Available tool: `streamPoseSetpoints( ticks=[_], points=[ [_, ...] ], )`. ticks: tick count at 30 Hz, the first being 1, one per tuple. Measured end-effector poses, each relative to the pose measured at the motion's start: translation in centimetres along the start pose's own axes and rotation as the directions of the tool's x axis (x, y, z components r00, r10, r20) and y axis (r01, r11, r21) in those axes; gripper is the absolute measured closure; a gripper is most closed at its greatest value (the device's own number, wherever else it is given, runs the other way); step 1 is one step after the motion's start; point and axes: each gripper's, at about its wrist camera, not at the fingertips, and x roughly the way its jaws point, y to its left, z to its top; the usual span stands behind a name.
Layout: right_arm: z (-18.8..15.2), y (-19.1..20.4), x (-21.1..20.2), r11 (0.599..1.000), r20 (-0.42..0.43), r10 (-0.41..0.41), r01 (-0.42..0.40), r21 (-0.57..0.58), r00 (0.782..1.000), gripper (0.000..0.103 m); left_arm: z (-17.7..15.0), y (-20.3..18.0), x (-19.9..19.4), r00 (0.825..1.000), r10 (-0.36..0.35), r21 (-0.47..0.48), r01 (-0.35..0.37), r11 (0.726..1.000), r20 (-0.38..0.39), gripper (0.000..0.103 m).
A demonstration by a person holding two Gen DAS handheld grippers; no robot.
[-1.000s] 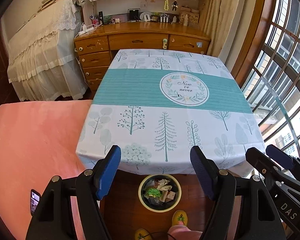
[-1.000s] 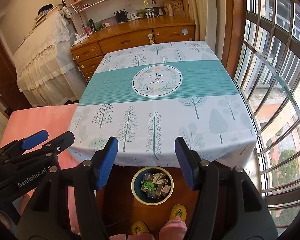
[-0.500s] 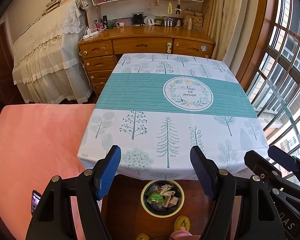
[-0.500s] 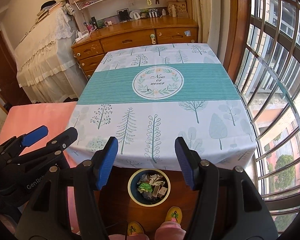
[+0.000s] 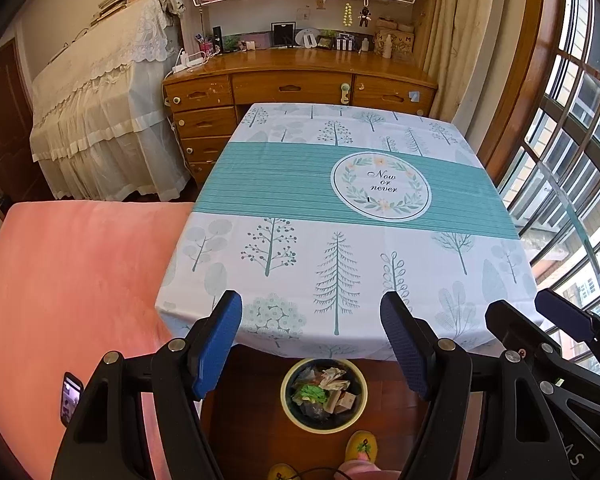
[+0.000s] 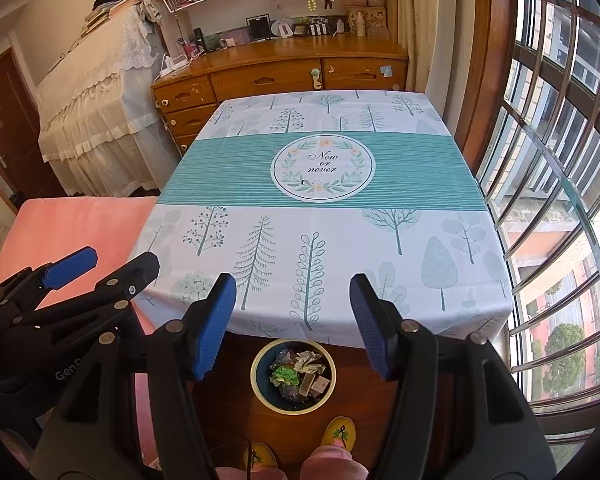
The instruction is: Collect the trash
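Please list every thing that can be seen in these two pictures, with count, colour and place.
table: one, white and teal tree-print cloth, centre
trash bin: one, yellow rim, floor by the near table edge, holding crumpled trash
desk: one, brown wood, behind table
draped furniture: one, cream lace, far left
pink surface: one, left of table
slippers: two, yellow, floor near bin
left tool: one, black with blue pads, open
right tool: same, open
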Motion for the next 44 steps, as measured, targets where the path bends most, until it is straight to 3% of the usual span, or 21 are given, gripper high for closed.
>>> streamPoseSetpoints(
  ticks=[44],
  points=[
    [-0.3,-0.2,0.2,1.0,-0.003,-0.001,0.001,0.008,1.0,0.047,-1.0,-1.0,-0.2,1.0,0.011,0.024,-0.011,1.0,-0.016,0.03]
  ],
)
